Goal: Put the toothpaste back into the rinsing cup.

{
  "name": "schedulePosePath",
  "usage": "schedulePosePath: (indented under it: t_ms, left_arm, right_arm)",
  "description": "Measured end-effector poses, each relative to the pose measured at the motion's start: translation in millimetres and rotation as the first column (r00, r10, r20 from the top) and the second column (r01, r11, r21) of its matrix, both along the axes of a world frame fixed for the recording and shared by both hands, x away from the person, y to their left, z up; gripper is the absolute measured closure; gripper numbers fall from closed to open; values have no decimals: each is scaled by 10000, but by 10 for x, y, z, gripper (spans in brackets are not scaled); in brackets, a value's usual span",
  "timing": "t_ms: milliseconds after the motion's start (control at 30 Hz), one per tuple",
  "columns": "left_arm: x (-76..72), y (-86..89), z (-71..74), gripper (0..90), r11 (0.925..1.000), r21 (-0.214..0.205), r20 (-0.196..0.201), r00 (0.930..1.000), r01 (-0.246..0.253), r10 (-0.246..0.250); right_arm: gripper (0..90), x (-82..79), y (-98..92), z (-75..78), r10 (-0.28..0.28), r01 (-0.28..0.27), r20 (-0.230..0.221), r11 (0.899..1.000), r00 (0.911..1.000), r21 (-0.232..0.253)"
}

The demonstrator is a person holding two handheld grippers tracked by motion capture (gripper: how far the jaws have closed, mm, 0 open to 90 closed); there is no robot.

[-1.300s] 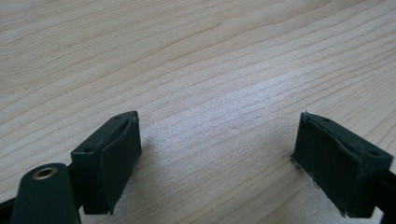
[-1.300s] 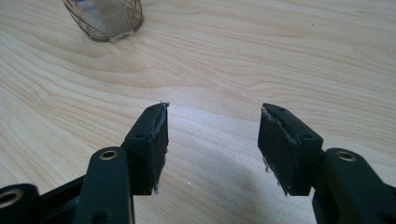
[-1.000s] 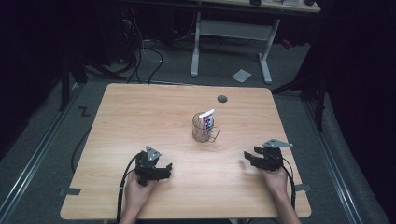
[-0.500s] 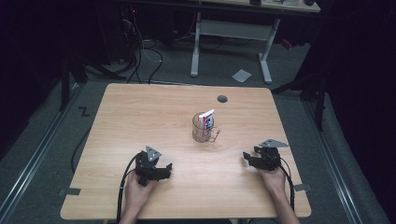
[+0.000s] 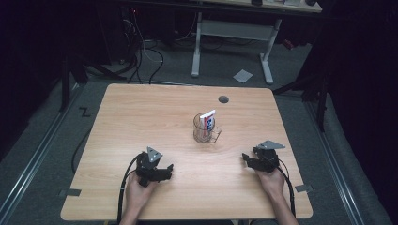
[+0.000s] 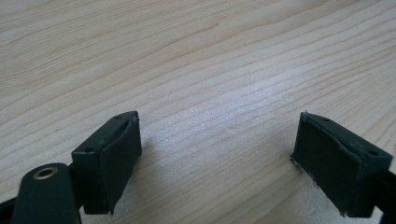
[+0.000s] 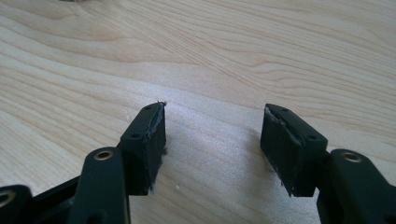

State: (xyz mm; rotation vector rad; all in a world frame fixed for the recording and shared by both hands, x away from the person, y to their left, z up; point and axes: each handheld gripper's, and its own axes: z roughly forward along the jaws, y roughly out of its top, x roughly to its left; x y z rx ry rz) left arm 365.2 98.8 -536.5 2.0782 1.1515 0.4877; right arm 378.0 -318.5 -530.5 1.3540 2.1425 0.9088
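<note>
Both forearms are reaching in over the near edge of the table (image 5: 141,108). The left hand (image 5: 136,190) is holding the left gripper (image 5: 165,172) low near that edge, its jaws gaping with nothing between them. The right hand (image 5: 272,180) is holding the right gripper (image 5: 247,159) toward the near right corner; its jaws, just easing slightly inward, are standing apart and gripping nothing.

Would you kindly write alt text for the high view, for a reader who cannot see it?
A person's two hands rest on a wooden table, each holding a black gripper, left gripper and right gripper, both open and empty. Beyond them, mid-table, stands a clear glass mug holding a small upright packet.
</note>
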Motion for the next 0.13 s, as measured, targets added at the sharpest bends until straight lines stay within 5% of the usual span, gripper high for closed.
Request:
schedulePosePath:
  t_ms: [133]
  left_arm:
    - [1, 0, 0, 158, 10000, -3, -2, 10000, 12, -12]
  right_arm:
    - [406, 2, 3, 0, 1, -1, 5, 10000, 10000, 0]
